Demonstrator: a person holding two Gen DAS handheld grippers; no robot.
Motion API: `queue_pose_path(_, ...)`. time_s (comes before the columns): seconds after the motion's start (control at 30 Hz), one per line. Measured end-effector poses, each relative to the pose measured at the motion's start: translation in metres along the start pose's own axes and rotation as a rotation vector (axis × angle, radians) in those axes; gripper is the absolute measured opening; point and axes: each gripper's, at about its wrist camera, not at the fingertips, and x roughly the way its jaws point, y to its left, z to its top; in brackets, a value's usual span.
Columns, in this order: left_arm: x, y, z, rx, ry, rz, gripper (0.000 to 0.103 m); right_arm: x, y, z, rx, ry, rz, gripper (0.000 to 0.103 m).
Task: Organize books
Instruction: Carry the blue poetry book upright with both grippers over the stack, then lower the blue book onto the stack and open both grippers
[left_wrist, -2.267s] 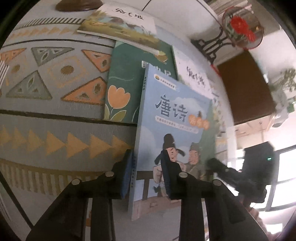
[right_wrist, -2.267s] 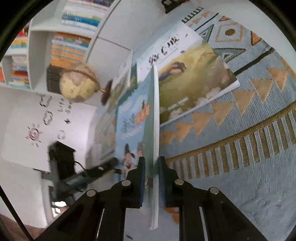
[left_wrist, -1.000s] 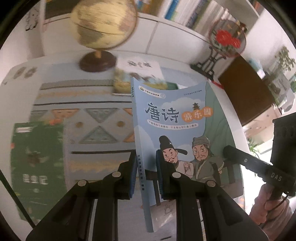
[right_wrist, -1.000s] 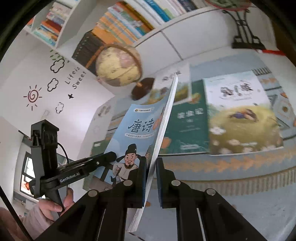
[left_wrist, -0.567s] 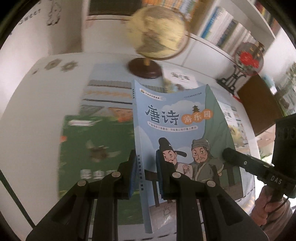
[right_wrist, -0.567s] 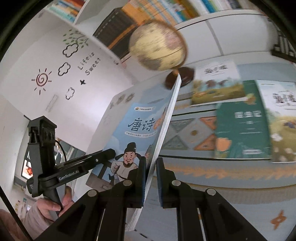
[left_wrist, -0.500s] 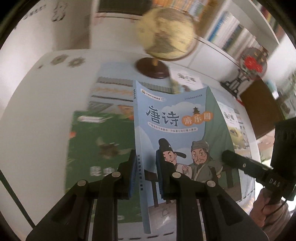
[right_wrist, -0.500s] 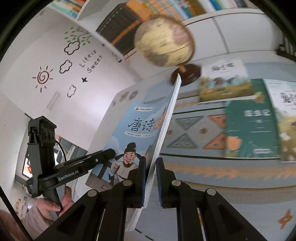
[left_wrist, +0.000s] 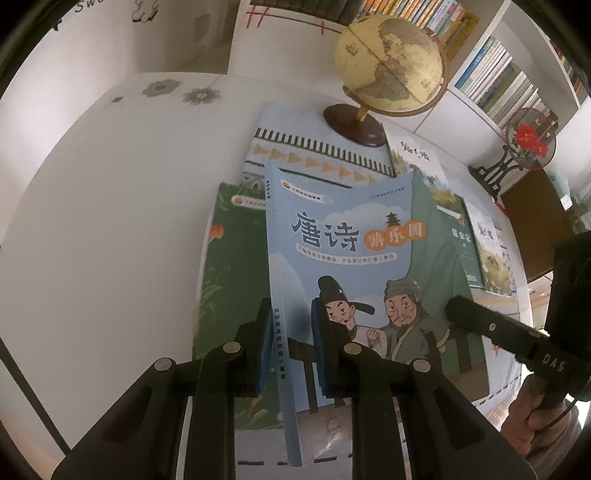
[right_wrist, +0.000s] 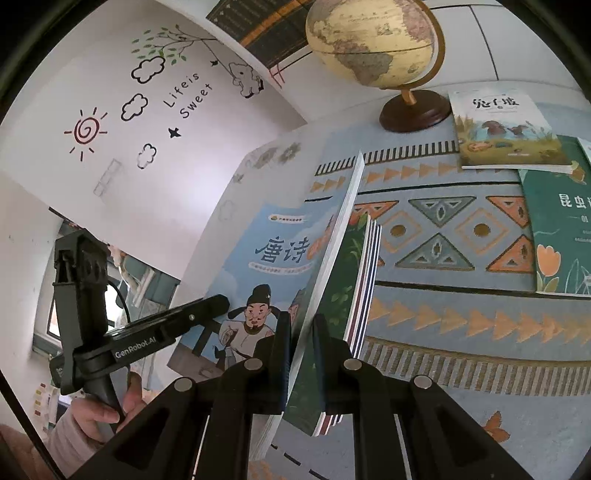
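**Both grippers clamp the blue poetry book above the green stack**

The left gripper (left_wrist: 288, 347) is clenched on the spine edge of the light-blue paperback book with two cartoon men on its cover (left_wrist: 347, 266), at the lower centre of the left wrist view. The right gripper (right_wrist: 300, 354) pinches the same book's page edge (right_wrist: 332, 251), low in the centre of the right wrist view, so the book hangs tilted between the two tools. Under it, at centre left, lies a dark green leafy-covered book (left_wrist: 229, 266), the top of a small stack (right_wrist: 364, 280) on a blue patterned woven mat (right_wrist: 443, 229). A beige globe on a brown wooden base (right_wrist: 373, 40) stands at the top. At upper right lie a white-and-green picture book (right_wrist: 502, 129) and a dark green book with an orange tulip (right_wrist: 554, 221).
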Motion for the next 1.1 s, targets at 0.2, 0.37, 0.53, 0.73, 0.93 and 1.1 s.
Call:
queue_pose_path(0.2,0.008,0.017,-0.012,-0.040,0.029,0.008,0.015,0.013,0.004,-0.004,0.004,0.021,-0.006,0.011)
queue_pose_path(0.37,0.014,0.029,-0.017,-0.057,0.044,0.025,0.015,0.029,0.005,-0.008,0.013,0.047,-0.017,0.011)
queue_pose_path(0.53,0.022,0.041,-0.018,-0.083,0.060,0.042,0.018,0.048,0.001,-0.013,0.041,0.095,-0.033,0.011)
queue_pose_path(0.73,0.024,0.042,-0.018,-0.072,0.055,0.062,0.021,0.058,-0.009,-0.021,0.099,0.113,-0.050,0.011)
queue_pose_path(0.93,0.021,0.045,-0.015,-0.099,0.055,0.138,0.030,0.064,-0.015,-0.024,0.132,0.126,-0.077,0.014)
queue_pose_path(1.1,0.020,0.052,-0.006,-0.135,0.074,0.185,0.031,0.065,-0.015,-0.023,0.142,0.142,-0.084,0.015)
